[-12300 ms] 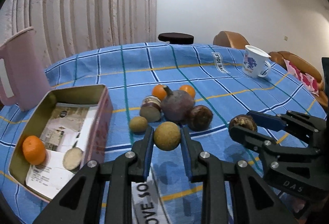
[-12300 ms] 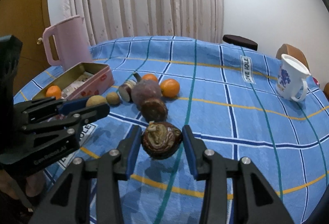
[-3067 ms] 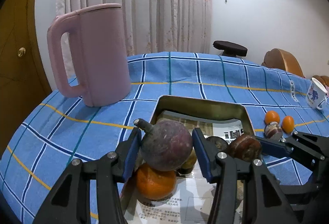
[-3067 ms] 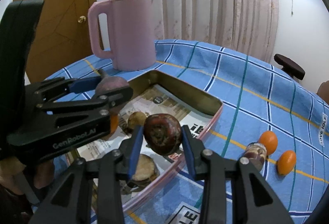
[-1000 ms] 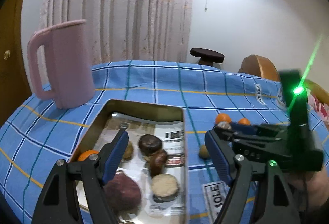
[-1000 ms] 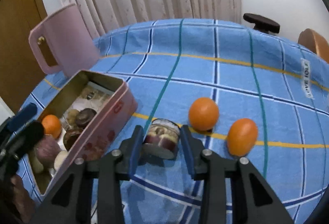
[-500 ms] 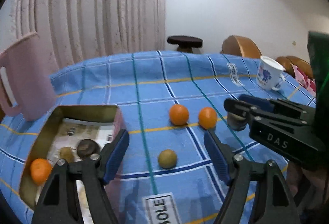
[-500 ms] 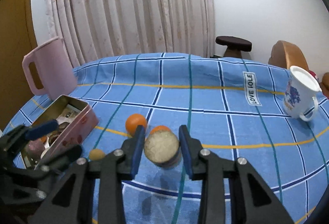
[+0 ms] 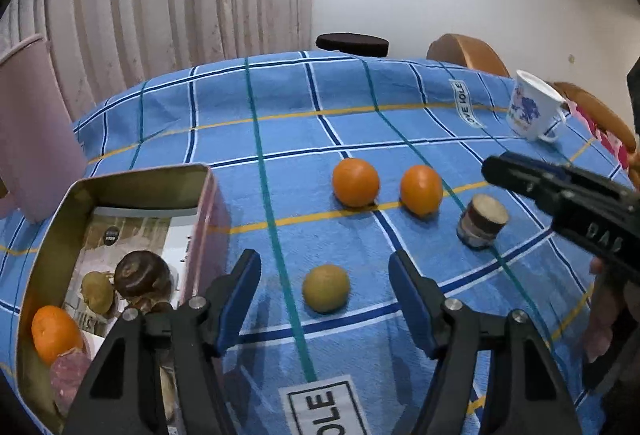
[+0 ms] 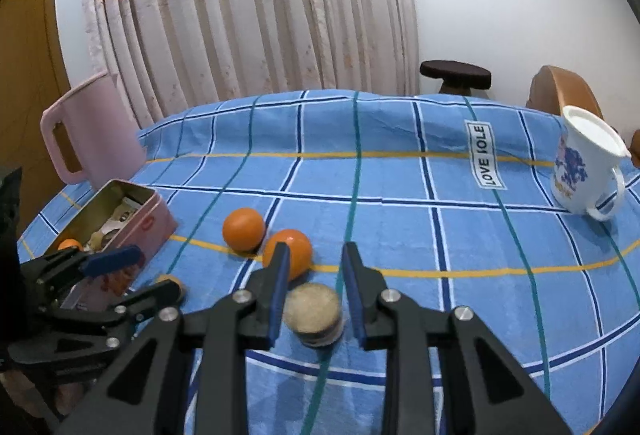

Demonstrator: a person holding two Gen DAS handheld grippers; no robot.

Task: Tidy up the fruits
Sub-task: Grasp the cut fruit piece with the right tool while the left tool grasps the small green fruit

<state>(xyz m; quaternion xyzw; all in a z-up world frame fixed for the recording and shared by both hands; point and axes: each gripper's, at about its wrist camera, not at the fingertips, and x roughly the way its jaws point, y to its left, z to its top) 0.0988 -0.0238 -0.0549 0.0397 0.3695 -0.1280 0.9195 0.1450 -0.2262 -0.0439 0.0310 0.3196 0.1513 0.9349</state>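
My left gripper (image 9: 325, 269) is open wide, its fingers on either side of a small yellow-green fruit (image 9: 325, 288) on the blue checked cloth. Two oranges (image 9: 355, 182) (image 9: 421, 190) lie beyond it. A cut brown fruit piece (image 9: 482, 221) stands upright to the right. My right gripper (image 10: 313, 267) is open and hangs just above that cut piece (image 10: 313, 309), not touching it. The pink tin (image 9: 60, 235) at left holds an orange, a dark brown fruit and several others.
A pink jug (image 10: 90, 137) stands behind the tin. A white mug with blue print (image 10: 588, 171) stands at the far right. A dark stool (image 10: 455, 73) and a brown chair back (image 10: 564, 91) are past the table's far edge.
My right gripper has let go of the cut fruit piece, which now stands on the cloth, and has risen a little. My left gripper has moved closer to the yellow-green fruit.
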